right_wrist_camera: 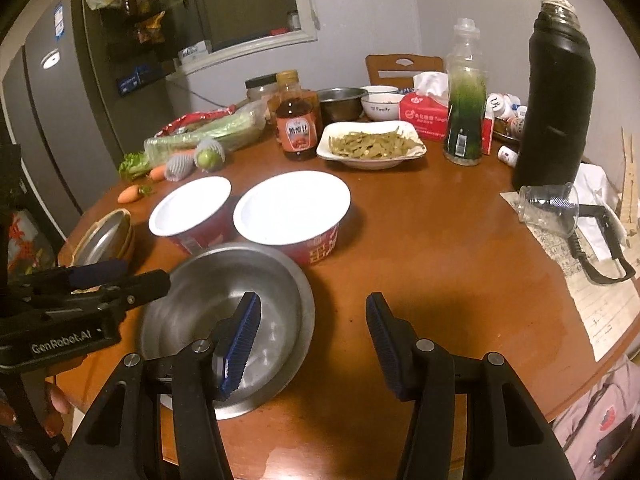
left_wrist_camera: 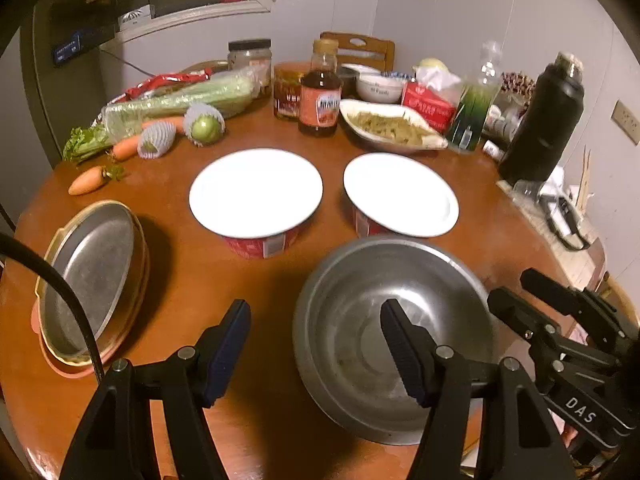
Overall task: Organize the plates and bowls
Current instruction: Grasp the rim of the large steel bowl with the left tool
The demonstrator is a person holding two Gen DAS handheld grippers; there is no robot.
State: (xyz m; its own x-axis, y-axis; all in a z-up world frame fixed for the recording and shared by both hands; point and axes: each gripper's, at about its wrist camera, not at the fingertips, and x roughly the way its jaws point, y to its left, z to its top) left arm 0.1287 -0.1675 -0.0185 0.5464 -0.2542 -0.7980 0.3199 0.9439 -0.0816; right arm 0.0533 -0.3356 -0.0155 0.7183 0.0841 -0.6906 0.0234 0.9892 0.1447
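Steel, thin and light, the metal bowl (left_wrist_camera: 394, 336) sits at the surface's (left_wrist_camera: 280, 432) near edge, in front of two red paper bowls (right_wrist_camera: 292, 216); slick, so pinch its rim. Left claw (left_wrist_camera: 316, 350) and right claw (right_wrist_camera: 314, 344) gape empty. Readable near the bowl: "DAS", "GenRobot.AI".

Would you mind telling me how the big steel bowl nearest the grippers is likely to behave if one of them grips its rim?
The steel bowl looks thin-walled and empty, so probably light and stiff. Its smooth, shiny metal may slip between the pads. Gripped by one edge, the wide, shallow shape would likely tilt; pushed, it should slide easily on the polished table.
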